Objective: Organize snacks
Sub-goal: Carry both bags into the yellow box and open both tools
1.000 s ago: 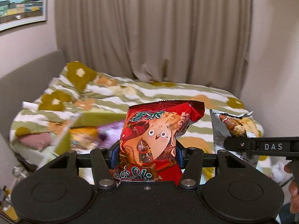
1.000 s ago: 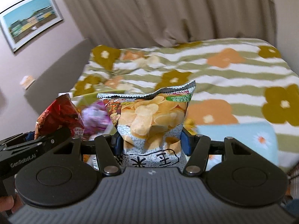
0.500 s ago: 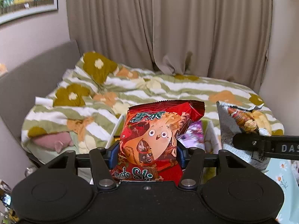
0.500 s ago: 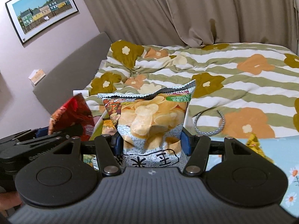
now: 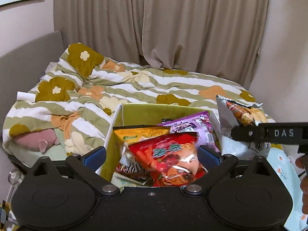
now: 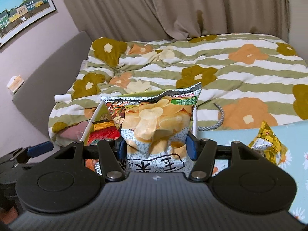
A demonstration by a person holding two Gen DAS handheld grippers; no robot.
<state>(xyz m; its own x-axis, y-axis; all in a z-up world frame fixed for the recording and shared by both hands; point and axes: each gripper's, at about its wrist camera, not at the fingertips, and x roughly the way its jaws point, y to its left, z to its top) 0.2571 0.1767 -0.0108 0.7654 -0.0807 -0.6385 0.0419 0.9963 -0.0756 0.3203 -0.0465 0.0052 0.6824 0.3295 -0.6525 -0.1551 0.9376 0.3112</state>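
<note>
My left gripper (image 5: 152,154) is open over a green cardboard box (image 5: 154,109). A red snack bag (image 5: 169,157) lies loose in the box between the spread fingers, on top of an orange bag (image 5: 140,132) and a purple bag (image 5: 194,123). My right gripper (image 6: 156,146) is shut on a silver potato chip bag (image 6: 154,121) and holds it upright just right of the box (image 6: 90,123). The chip bag also shows at the right of the left wrist view (image 5: 238,119).
The box stands by a bed with a striped floral quilt (image 5: 134,84). A yellow snack packet (image 6: 267,144) lies on a light blue floral cloth (image 6: 300,165) at the right. A grey headboard (image 5: 28,57) and beige curtains (image 5: 163,23) are behind.
My left gripper has opened and let go of the red bag, which has dropped into the box. Both grippers have moved over the box. The right gripper still holds the chip bag.
</note>
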